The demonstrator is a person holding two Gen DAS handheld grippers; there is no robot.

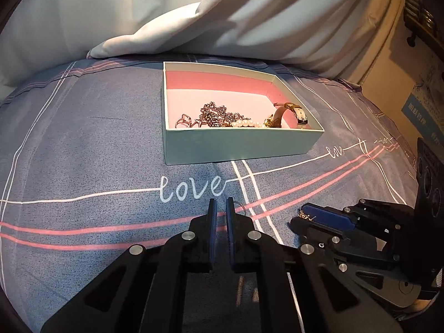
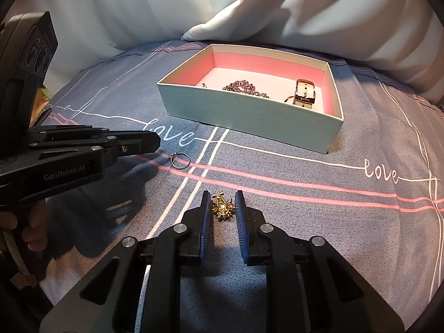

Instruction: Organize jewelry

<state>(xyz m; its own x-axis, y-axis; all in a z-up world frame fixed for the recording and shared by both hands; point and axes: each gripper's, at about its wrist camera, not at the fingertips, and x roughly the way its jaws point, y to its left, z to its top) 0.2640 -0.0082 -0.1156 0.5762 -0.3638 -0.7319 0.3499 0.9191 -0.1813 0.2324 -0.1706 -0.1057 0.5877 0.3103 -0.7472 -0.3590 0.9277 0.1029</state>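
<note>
Right tool (image 2: 221, 208): nearest the lens, its two fingers stand either side of a gold brooch (image 2: 222, 207) and look pressed against its edges, so I judge it clenched on the brooch, low over the bedspread (image 2: 305, 222).
Brooch: pinched by its rim rather than its face, probably because the flat ornament offers no other hold.
Left tool (image 1: 221, 208): fingers drawn nearly together with only a thin slit between them and nothing in that slit; closed on nothing.
Ring (image 2: 180, 160): lies flat on the pink stripe of the bedspread, just ahead of the left tool's tip and apart from it; not held.
Why the ring stays there: a thin hoop flat on soft cloth gives the fingers little to catch, so a closing grip can easily miss it.
Box (image 1: 236, 145): open, pale green outside and pink inside, farther up the bed, clear of both tools so either can reach over its wall.
Box contents: a dark chain (image 1: 219, 112), a string of pearls (image 1: 247, 123), a watch (image 1: 294, 112) and small rings (image 1: 184, 119) heaped toward the near wall.
Pillow (image 1: 194, 22): white, behind the box.
Remaining: brooch and ring are still outside the box.
</note>
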